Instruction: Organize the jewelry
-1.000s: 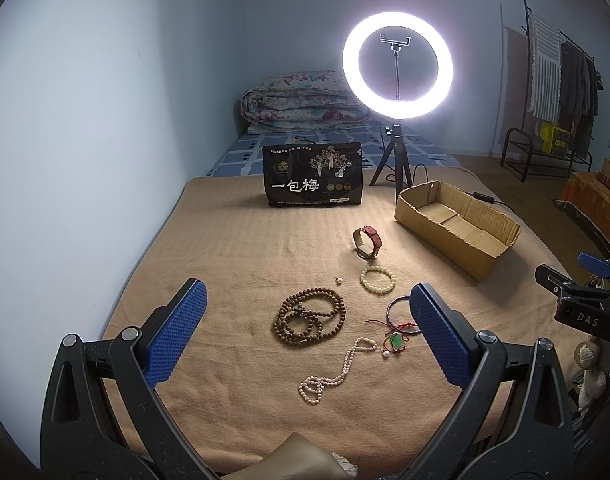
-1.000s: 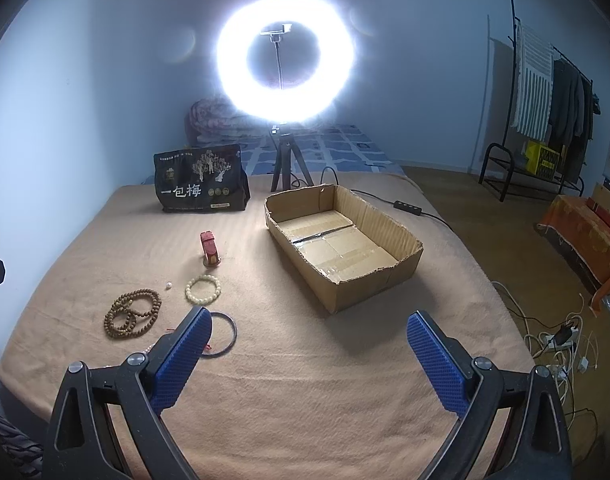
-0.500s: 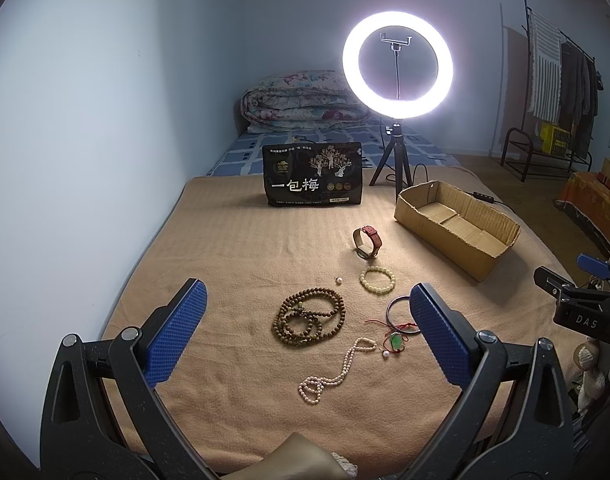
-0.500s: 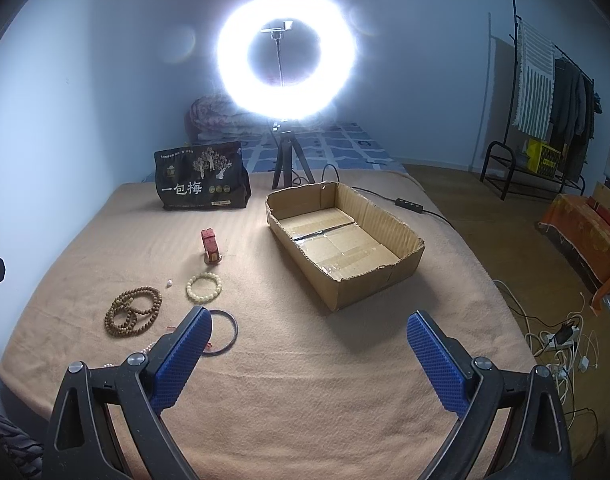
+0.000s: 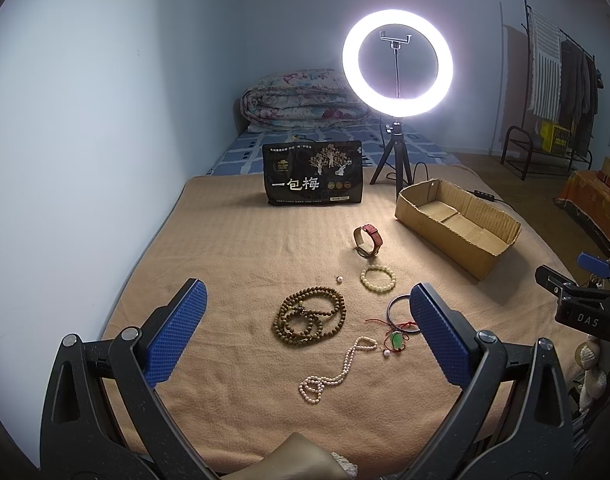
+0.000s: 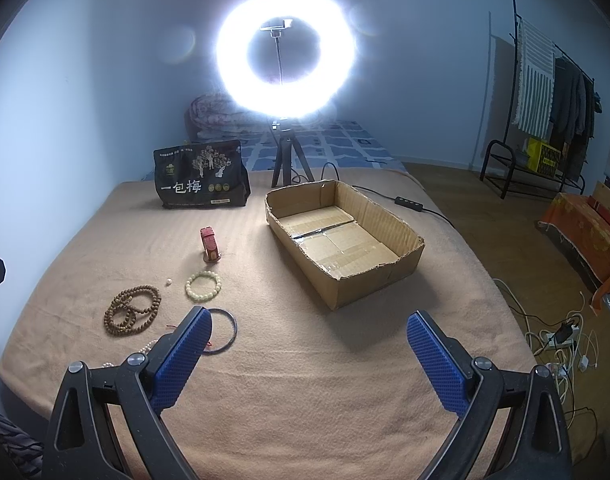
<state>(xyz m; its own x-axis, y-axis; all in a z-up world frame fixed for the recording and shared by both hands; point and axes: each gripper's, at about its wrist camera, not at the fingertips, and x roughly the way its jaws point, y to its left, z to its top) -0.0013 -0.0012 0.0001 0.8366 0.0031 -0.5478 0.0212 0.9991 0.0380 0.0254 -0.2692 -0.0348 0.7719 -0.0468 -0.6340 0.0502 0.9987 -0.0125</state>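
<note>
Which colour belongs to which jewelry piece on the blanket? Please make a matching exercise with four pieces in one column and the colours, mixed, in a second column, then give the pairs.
Column one:
1. leather watch standing on its strap
2. long coiled wooden bead string
3. small chunky round-bead bracelet
4. thin pearl necklace

Column two:
A. brown
B. pinkish white
C. red
D. pale cream

Pairs: 1-C, 2-A, 3-D, 4-B.

All four lie apart from the open cardboard box; none is in it yet.
</note>
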